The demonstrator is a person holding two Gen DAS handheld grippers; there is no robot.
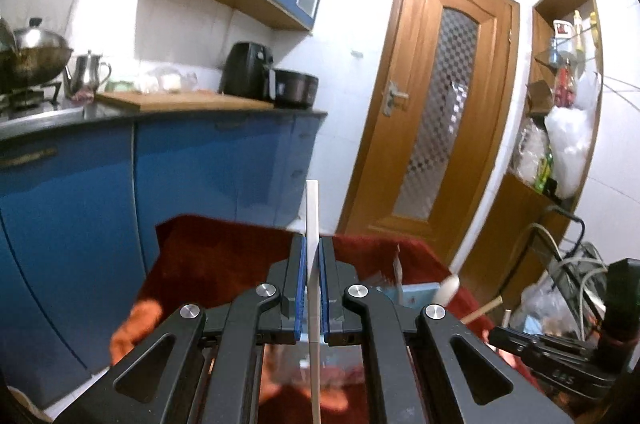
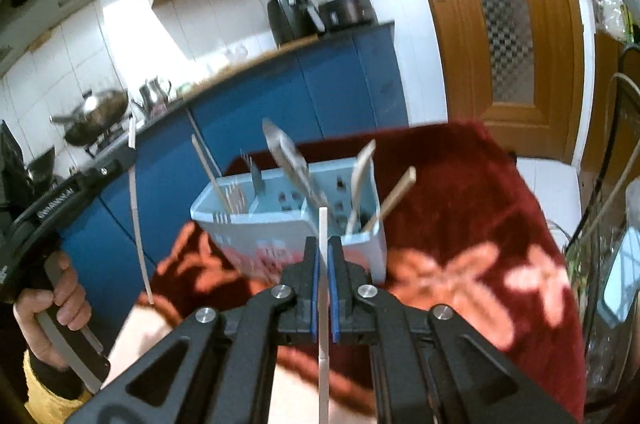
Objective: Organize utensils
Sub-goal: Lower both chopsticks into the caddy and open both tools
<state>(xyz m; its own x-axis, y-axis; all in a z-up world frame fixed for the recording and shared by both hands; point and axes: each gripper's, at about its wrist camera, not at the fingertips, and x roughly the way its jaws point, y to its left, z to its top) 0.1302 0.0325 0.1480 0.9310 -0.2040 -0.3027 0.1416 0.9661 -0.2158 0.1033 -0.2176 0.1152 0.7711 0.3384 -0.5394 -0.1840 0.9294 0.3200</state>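
My left gripper (image 1: 312, 244) is shut on a white chopstick (image 1: 311, 207) that stands upright between its blue pads. My right gripper (image 2: 323, 244) is shut on a second white chopstick (image 2: 323, 224), also upright. Just beyond the right gripper stands a light blue utensil caddy (image 2: 280, 228) on a red flowered cloth (image 2: 460, 224). It holds a metal spatula (image 2: 288, 155), forks, wooden chopsticks and wooden spoons. The left gripper (image 2: 132, 143) with its chopstick (image 2: 138, 224) appears at the left of the right wrist view, held by a hand (image 2: 48, 296). The caddy (image 1: 412, 294) peeks out right of the left gripper.
A blue cabinet run (image 1: 160, 163) with a dark counter carries a wok (image 1: 32, 59), a kettle (image 1: 88, 69), a cutting board (image 1: 180, 100) and black appliances (image 1: 248, 69). A wooden door (image 1: 436, 103) stands at right, next to cluttered shelves (image 1: 560, 111) and cables.
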